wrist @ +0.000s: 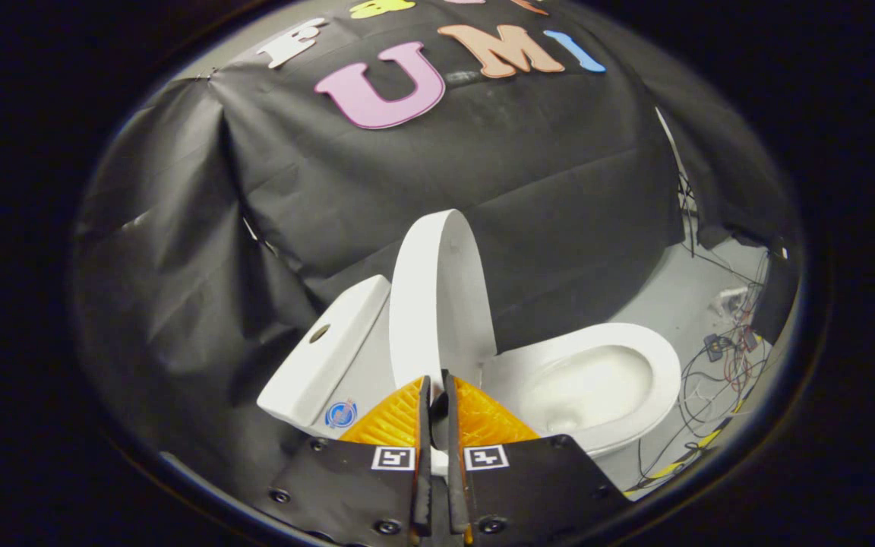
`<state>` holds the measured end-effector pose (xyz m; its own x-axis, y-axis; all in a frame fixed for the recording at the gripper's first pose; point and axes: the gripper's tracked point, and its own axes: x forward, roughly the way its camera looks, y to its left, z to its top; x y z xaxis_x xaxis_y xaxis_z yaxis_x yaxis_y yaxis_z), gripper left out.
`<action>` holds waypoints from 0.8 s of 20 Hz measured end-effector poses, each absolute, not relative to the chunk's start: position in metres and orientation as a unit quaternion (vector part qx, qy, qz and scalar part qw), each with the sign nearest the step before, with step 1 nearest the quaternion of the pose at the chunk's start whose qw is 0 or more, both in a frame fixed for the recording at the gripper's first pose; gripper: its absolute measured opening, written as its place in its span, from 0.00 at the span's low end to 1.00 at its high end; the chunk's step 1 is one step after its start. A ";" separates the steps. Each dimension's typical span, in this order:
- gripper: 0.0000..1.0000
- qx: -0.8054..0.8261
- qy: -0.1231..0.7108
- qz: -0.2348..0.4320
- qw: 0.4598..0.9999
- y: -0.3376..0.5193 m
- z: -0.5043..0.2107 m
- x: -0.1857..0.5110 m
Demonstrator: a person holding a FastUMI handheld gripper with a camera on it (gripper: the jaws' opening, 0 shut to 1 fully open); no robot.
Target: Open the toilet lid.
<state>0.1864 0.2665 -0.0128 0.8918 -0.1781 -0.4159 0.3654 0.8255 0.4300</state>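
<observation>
The white toilet stands ahead of me against the black cloth wall. Its lid [437, 296] is raised, standing upright beside the tank [327, 361]. To the right of the lid, the seat and bowl [604, 384] lie uncovered. My gripper [437, 378] is just in front of the lid's lower part. Its fingers are shut, with only a thin slit between them. I cannot tell whether the tips touch the lid. Nothing is visibly clamped between the fingers.
Black cloth closes off the space behind and to the left of the toilet. A grey floor [684, 292] runs to the right of the bowl. Loose cables and small devices [722, 353] lie on the floor there.
</observation>
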 end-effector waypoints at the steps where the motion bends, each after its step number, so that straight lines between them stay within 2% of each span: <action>1: 0.09 0.257 0.178 -0.143 0.939 0.271 -0.012 0.190; 16: 0.09 0.245 0.143 -0.082 0.955 0.330 0.001 0.232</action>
